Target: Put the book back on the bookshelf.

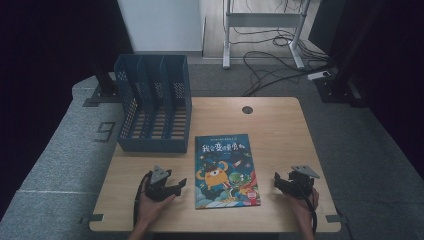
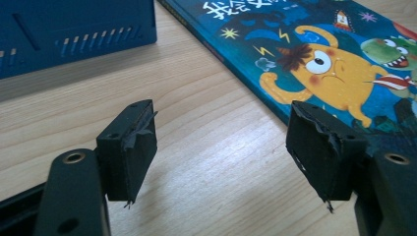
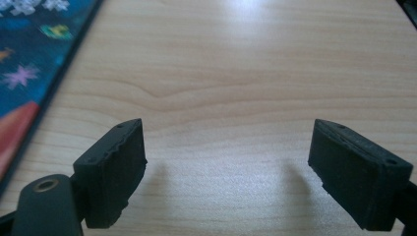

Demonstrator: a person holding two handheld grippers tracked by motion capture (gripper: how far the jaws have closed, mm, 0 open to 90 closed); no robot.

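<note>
Blue glossy picture book (image 1: 226,170) lies lengthwise between both empty, parted tongs, left tongs (image 1: 181,186) nearer than right tongs (image 1: 275,182).

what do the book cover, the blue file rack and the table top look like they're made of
Book: printed card or paper cover, seemingly glossy, with bright cartoon monsters and a thin dark edge.
File rack: probably moulded plastic, matt blue, with rows of slots in its walls and dividers.
Table: wood or wood-look laminate, pale with visible grain and a soft sheen from the light; which of the two can't be told.
</note>
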